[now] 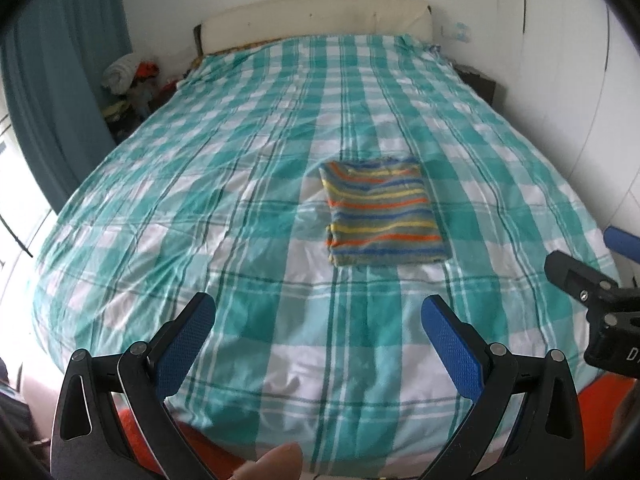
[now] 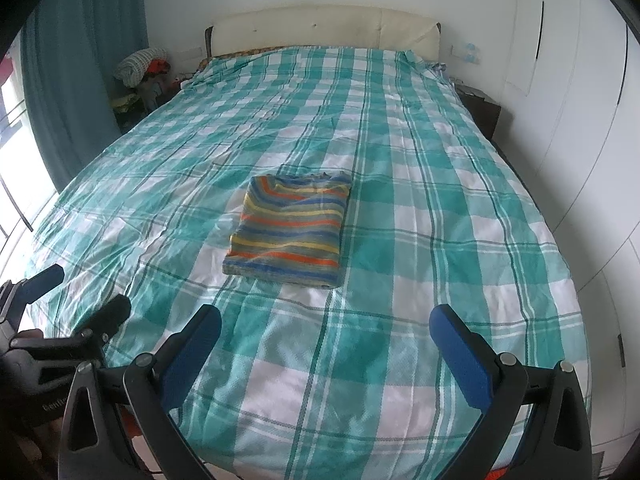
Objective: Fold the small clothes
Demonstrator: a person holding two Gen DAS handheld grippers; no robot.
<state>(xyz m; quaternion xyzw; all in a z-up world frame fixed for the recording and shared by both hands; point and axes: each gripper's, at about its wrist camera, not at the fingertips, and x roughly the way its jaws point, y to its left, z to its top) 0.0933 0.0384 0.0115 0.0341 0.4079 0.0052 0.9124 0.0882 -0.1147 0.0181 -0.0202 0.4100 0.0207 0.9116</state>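
A small striped garment [image 1: 382, 210], with grey, orange, yellow and blue bands, lies folded into a neat rectangle on the green and white checked bed [image 1: 240, 184]. It also shows in the right wrist view [image 2: 290, 229]. My left gripper [image 1: 318, 312] is open and empty, held above the near end of the bed, short of the garment. My right gripper [image 2: 325, 322] is open and empty too, beside the left one. Each gripper shows at the edge of the other's view: the right one [image 1: 592, 280] and the left one [image 2: 72, 304].
A cream headboard [image 2: 324, 30] stands at the far end. A blue curtain [image 2: 80, 72] and a pile of clothes [image 2: 142, 66] are at the far left. White wardrobe doors [image 2: 580, 120] line the right side, with a dark nightstand [image 2: 482, 114] beside the bed.
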